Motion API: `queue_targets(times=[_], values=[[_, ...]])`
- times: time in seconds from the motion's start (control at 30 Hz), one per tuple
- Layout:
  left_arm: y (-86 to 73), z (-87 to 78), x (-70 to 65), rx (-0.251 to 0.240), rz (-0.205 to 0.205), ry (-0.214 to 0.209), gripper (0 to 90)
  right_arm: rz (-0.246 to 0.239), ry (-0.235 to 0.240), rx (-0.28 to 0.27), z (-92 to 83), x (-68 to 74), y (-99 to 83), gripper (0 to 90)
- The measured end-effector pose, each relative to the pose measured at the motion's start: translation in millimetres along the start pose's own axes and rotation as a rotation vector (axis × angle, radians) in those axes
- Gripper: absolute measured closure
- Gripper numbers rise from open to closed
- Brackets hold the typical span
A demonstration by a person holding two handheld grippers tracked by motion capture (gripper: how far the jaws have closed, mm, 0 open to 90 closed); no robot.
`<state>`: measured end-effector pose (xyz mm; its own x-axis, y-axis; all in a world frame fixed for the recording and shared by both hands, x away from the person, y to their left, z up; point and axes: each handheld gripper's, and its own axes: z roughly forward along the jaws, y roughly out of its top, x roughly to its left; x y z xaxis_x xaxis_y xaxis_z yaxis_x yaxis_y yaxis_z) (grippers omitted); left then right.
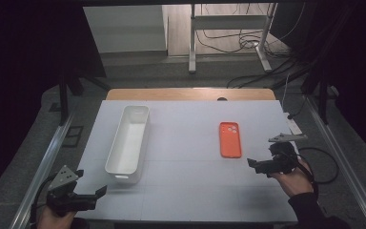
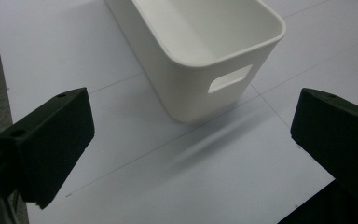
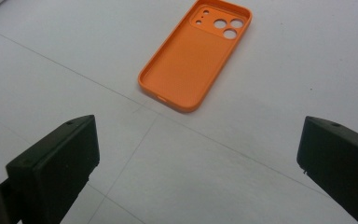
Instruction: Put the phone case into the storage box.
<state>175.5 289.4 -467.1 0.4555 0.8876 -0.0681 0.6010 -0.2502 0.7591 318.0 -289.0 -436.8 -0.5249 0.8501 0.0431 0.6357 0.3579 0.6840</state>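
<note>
We hold both grippers low at the near edge of the white worktop (image 1: 186, 157), jaws spread wide and empty: the right gripper (image 1: 259, 165) near an orange phone case (image 1: 230, 140) lying flat, hollow side up, right of centre, the left gripper (image 1: 93, 195) just short of the long white bin (image 1: 128, 143) standing well apart on the left. We judge the reach for the case barely begun. Next the right jaws must drop over its thin rim to close.
</note>
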Motion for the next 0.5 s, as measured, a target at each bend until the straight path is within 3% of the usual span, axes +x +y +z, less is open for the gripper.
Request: queue_targets(times=[0.5], values=[[0.2,0.4,-0.1,0.004,0.005,-0.004,0.2,-0.012,0.002,0.027,20.8,-4.9,19.8,0.0]])
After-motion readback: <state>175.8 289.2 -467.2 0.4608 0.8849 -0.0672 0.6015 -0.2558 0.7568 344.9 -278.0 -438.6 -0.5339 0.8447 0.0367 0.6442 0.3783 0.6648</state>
